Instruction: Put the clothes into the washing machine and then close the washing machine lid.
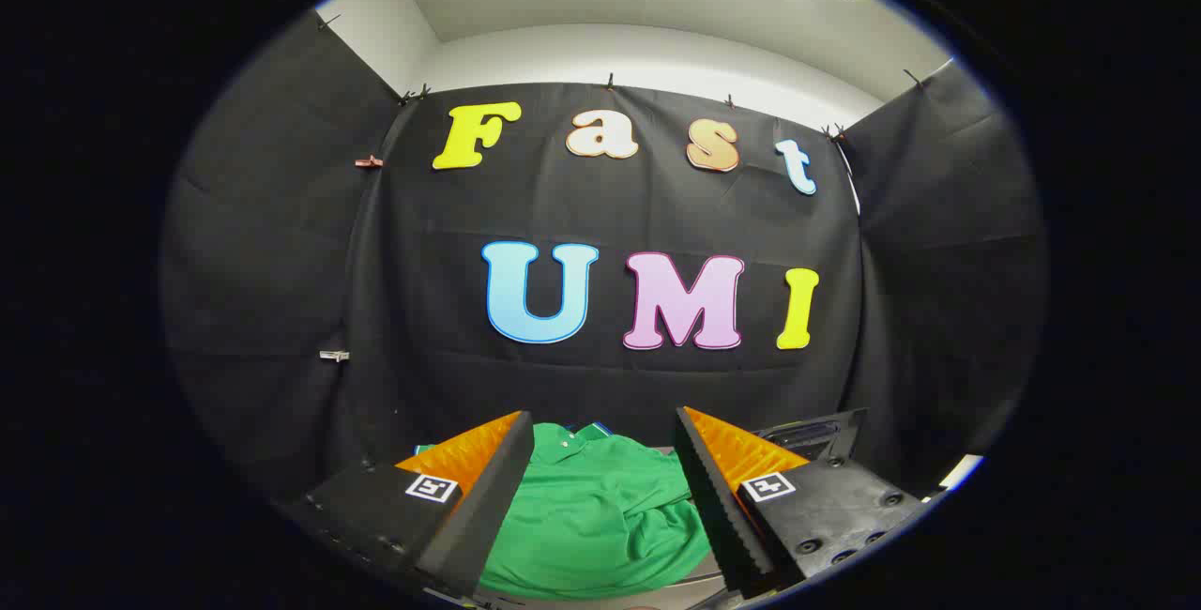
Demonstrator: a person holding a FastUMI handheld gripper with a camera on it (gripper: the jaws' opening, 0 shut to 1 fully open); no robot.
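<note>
The claw (605,446) is spread wide and grasps nothing: its 2 fingers (488,497) stand well apart, dark ridged pads facing inward, orange bodies behind them, a square marker on each black mount.

The green shirt (600,516) is the landmark. It lies below and between the fingers, crumpled in soft folds, and neither pad touches it. Its collar with a small button placket sits at the far end, toward the wall, and a bit of blue shows just past the collar. The cloth is bright, even green, bunched higher on the right side near the right finger. Its near edge ends on a pale grey surface (694,582), a narrow strip of which shows beside the right finger; whether that is a desk or something else cannot be told.

Beyond the shirt on the right, behind the right finger, stands a dark machine part (816,432) with a slotted top edge. Above and past the shirt, open room runs to the black cloth wall (610,206), which closes in on 3 sides.
</note>
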